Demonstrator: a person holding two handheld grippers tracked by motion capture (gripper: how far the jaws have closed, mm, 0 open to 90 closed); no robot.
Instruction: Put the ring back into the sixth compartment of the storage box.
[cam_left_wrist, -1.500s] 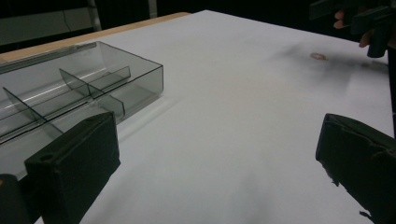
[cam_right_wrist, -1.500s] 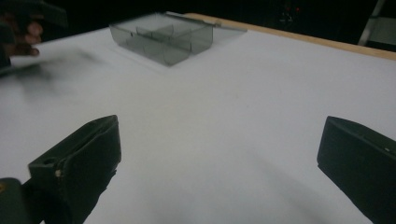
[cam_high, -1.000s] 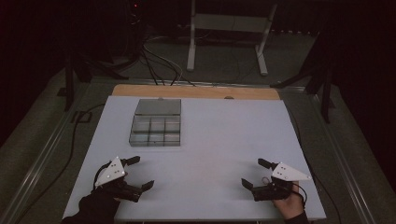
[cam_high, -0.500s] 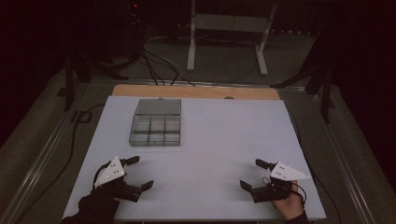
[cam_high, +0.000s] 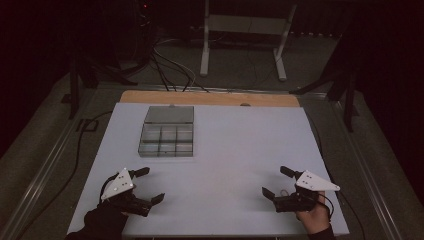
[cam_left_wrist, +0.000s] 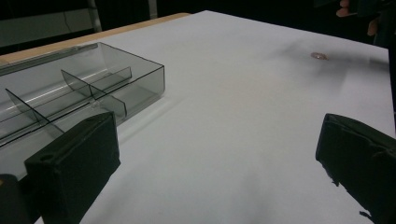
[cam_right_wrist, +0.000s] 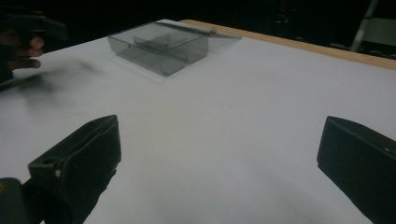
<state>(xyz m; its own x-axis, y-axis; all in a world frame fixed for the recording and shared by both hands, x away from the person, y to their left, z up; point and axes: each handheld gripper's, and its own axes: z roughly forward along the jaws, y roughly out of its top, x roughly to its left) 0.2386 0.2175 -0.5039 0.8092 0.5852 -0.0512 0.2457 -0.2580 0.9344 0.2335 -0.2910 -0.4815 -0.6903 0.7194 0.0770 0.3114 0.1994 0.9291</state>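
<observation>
No brand, label or readable writing shows on anything here. Compared with a second ago, the right gripper (cam_high: 279, 183) has drifted slightly lower and further right on the table (cam_high: 240, 150), while the left gripper (cam_high: 147, 185) and the box sit as they did. The clear smoke-grey plastic organizer box (cam_high: 167, 132) lies flat on the white table surface, left of centre and toward the far edge, near the strip of bare wood (cam_high: 210, 98) along the back. Its lid is open and laid back toward that strip, and thin dividers split the tray into small compartments, which look empty. In the left gripper view the box (cam_left_wrist: 70, 95) sits just beyond the left jaw, and a small brownish round thing (cam_left_wrist: 319, 56) lies on the table far off, too small to identify. In the right gripper view the box (cam_right_wrist: 161, 46) is well away. Both grippers hover near the table's near edge, well apart from each other, each with jaws spread wide and nothing between them.
</observation>
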